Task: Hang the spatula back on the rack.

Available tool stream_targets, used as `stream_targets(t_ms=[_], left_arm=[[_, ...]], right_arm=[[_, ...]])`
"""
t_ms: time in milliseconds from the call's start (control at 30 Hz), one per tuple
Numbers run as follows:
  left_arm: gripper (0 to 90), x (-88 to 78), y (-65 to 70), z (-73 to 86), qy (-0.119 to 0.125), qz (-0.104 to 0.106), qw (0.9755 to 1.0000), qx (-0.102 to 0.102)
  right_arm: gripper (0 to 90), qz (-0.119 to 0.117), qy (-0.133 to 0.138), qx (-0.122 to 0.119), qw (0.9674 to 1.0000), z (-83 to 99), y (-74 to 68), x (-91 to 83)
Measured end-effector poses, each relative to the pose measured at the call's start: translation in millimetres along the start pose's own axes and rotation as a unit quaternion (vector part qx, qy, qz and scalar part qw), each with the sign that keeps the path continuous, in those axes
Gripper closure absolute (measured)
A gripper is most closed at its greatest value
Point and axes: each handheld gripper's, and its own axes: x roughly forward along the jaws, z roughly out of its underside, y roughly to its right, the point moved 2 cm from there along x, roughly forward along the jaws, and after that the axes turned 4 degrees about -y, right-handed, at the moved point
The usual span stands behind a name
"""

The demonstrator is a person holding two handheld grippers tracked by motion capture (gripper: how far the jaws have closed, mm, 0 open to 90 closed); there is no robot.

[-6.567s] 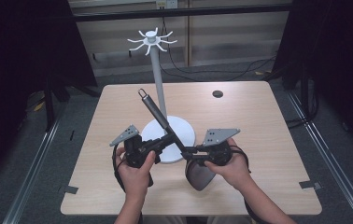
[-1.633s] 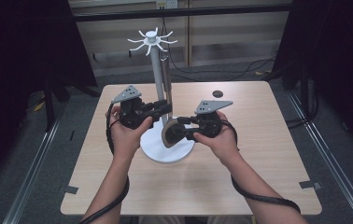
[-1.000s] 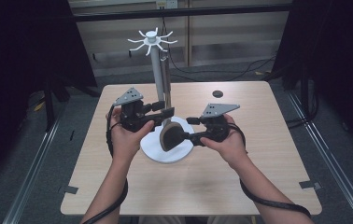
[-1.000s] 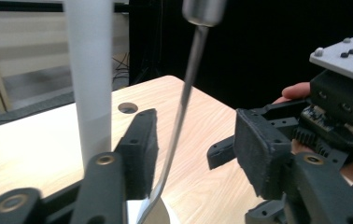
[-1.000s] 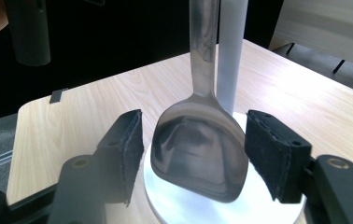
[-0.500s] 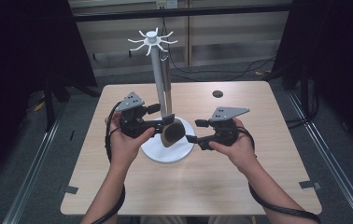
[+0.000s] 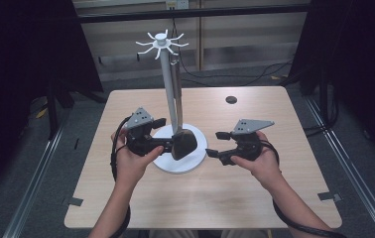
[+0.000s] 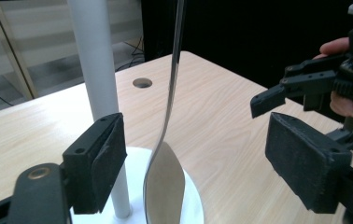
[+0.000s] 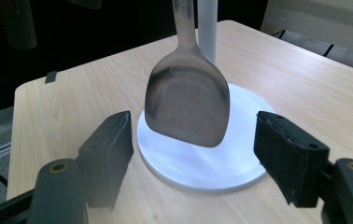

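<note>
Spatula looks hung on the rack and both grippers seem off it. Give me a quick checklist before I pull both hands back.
1. Left gripper open: ok, its fingers stand wide apart on either side of the spatula, not touching it.
2. Right gripper open: ok, nothing between its fingers.
3. Spatula hanging upright beside the pole: ok.
4. Handle seated on a hook of the rack top: cannot tell, too small in the high view.
5. Blade clear of the round white base: cannot tell; it hangs just over the base.
6. Right gripper away from the base: ok.
</note>
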Motion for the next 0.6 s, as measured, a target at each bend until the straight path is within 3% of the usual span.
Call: stream_targets(t_ms=[300,600], left_arm=[[16.5,-1.3,-1.0,18.4,-0.006,-0.004,0.9999,-0.008],[13.9,0.7,-1.1,32.9,-0.021,-0.013,0.9997,0.000]], right_arm=[[25.6,0.007,-0.010,0.003,0.9999,13.5,2.5,-6.9],[24.6,0.016,-0.016,0.009,0.9997,28.6,6.1,-14.1]])
